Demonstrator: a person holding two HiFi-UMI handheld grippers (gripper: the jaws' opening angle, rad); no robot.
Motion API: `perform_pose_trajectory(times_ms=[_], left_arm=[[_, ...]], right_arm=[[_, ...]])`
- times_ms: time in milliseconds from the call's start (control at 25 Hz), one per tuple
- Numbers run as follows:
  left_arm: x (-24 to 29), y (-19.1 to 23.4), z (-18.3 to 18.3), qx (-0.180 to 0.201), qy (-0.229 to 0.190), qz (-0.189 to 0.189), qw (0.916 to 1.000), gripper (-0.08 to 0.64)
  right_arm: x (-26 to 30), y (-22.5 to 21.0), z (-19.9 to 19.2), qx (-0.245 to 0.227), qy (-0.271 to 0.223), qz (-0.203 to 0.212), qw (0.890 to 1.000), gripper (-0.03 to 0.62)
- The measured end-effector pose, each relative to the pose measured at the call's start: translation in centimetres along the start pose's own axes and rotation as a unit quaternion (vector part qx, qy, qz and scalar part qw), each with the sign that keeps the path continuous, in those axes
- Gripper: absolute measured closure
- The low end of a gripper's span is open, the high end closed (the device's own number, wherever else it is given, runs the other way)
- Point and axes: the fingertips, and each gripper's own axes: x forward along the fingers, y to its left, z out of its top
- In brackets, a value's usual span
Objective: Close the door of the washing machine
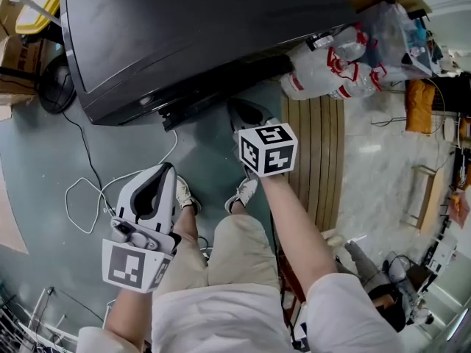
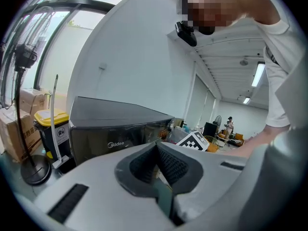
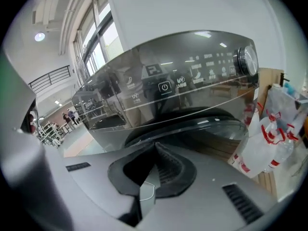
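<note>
My right tongs [image 3: 155, 147] are pinched shut on nothing, making a blunt tip for nudging. The left tongs [image 2: 156, 147], also shut and empty, hang back idle. Just beyond the right tip is the door [image 3: 192, 117]: round, dark-rimmed and glossy, set low on the smooth grey washer [image 3: 144, 93], perhaps slightly ajar.

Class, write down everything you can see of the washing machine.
The washing machine is a dark, glossy box standing upright on the grey floor. Its curved front carries a row of white symbols, a round dial and, below, a round dark-glass door. Bags of bottles lie beside it; whether they touch is unclear.
</note>
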Motion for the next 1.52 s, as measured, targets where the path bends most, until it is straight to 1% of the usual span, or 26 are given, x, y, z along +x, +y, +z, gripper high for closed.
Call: perform_pose_trajectory(times_ms=[160, 440, 640, 760, 960, 1200, 1360, 1520], left_arm=[[0.6, -1.6, 0.4, 0.008, -0.002, -0.009, 0.9999, 0.555], [1.4, -5.4, 2.1, 0.02, -0.009, -0.025, 0.9994, 0.555], [2.2, -8.4, 3.2, 0.019, -0.026, -0.031, 0.999, 0.555], [2.3, -10.4, 4.7, 0.027, -0.035, -0.04, 0.9983, 0.555], [1.6, -13.4, 7.8, 0.045, -0.043, -0.051, 0.9967, 0.555], [0.4, -15.6, 12.8, 0.067, -0.07, -0.054, 0.9938, 0.555], [-1.7, -15.4, 16.8, 0.084, -0.093, -0.036, 0.9915, 0.555], [-5.0, -14.6, 20.7, 0.104, -0.117, -0.013, 0.9876, 0.555]], right_arm=[[-2.5, -0.4, 0.1, -0.002, -0.015, 0.0, 1.0, 0.594], [-8.3, -2.2, -1.0, 0.001, -0.02, -0.01, 1.0, 0.595], [-14.3, -3.8, -0.5, -0.005, -0.025, -0.017, 1.0, 0.595], [-18.4, -4.7, 0.5, 0.0, -0.036, -0.03, 0.999, 0.595], [-24.9, -4.6, 3.6, 0.006, -0.065, -0.045, 0.997, 0.595], [-31.2, -3.5, 9.6, -0.01, -0.125, -0.058, 0.99, 0.595], [-34.4, -2.0, 13.1, -0.026, -0.163, -0.051, 0.985, 0.595], [-36.6, 0.1, 14.9, -0.034, -0.183, -0.039, 0.982, 0.595]])
